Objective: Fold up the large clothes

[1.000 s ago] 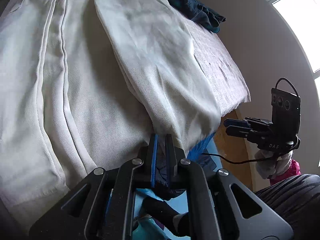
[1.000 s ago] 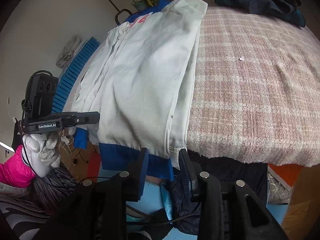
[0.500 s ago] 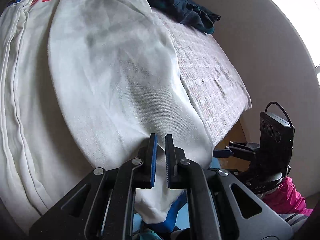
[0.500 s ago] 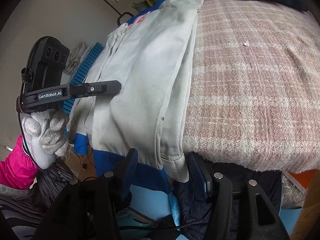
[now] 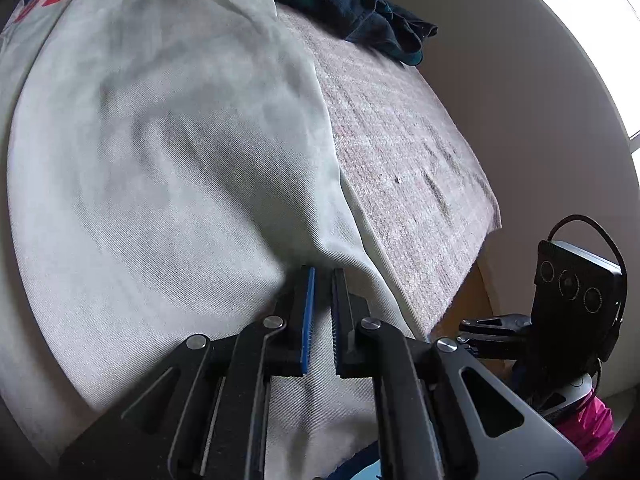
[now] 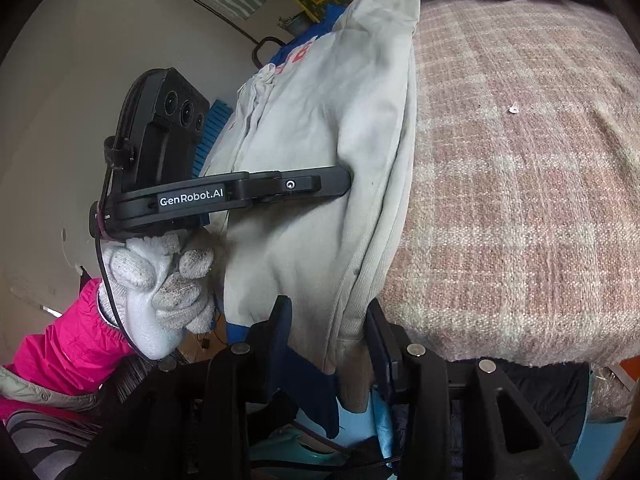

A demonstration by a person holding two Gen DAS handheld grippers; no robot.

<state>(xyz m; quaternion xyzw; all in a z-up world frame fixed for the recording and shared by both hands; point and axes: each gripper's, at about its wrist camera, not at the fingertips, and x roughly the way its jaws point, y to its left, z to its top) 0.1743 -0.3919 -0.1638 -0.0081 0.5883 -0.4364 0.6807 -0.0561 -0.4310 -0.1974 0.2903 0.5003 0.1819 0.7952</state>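
Observation:
A large white garment (image 5: 160, 160) with red print and blue trim lies along the left side of a plaid-covered bed (image 5: 400, 160). Its hem hangs over the bed's front edge. My left gripper (image 5: 322, 274) is shut, and creases in the top layer of cloth run into its tips. From the right wrist it shows side-on as the left gripper (image 6: 346, 178), held by a gloved hand (image 6: 160, 280) and lying across the garment (image 6: 340, 120). My right gripper (image 6: 328, 308) straddles the hanging hem. Its jaws are closing with the cloth between them, and the cloth does not look squeezed.
A dark blue garment (image 5: 352, 12) is piled at the bed's far end. The plaid blanket (image 6: 520, 200) stretches to the right of the white garment. A bright window (image 5: 592, 20) is on the right wall. Dark clothes and blue items lie below the bed's front edge.
My left gripper has swept to the right across the garment, drawing the white top layer over with it. My right gripper opened wider, moved up around the hem, then narrowed.

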